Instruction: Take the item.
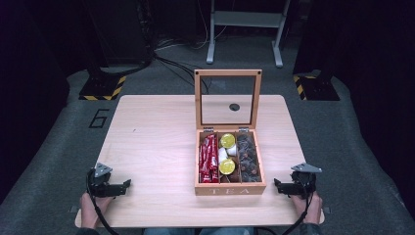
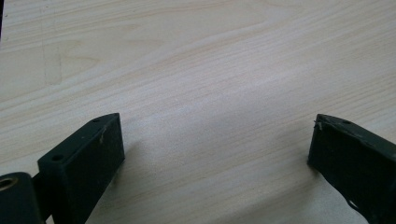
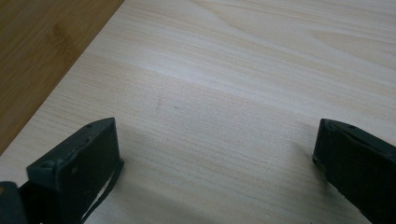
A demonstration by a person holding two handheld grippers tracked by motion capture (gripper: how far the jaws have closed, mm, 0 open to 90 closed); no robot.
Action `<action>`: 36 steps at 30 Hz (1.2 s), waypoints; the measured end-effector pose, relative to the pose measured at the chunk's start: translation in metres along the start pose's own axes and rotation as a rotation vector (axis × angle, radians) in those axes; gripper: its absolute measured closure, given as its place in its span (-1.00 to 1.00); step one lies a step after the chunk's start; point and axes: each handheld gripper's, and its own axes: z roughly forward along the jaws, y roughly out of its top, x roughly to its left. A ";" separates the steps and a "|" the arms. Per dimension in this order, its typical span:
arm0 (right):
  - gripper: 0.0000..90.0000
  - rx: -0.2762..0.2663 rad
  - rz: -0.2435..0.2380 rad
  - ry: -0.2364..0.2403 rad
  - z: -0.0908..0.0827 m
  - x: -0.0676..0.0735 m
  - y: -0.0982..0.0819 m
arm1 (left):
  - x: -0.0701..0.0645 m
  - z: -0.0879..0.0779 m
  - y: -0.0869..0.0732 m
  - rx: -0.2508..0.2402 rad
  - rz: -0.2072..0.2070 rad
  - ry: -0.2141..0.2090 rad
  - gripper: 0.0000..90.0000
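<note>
The tea box (image 1: 230, 188) sits between the two tongs, nearer the right gripper (image 1: 281, 187) than the left gripper (image 1: 125, 185), its glass lid (image 1: 227, 100) standing upright at the far side and the short front wall marked TEA facing the person, long axis running away from them. Both tongs rest spread with nothing between the jaws on the table (image 1: 151, 142). I judge the wood stiff and fairly light, the pane fragile; best taken by the lid's frame edge
</note>
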 end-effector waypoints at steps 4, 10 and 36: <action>-1.00 0.000 -0.001 0.001 0.000 0.000 0.000 | -0.001 0.000 0.000 0.010 -0.008 -0.011 -0.98; -1.00 -0.005 0.000 0.003 0.000 0.000 0.000 | -0.002 0.001 0.000 0.005 -0.001 -0.020 -1.00; -0.99 -0.004 -0.009 0.010 0.000 0.000 0.000 | -0.023 -0.023 0.029 -0.066 0.034 -0.094 -1.00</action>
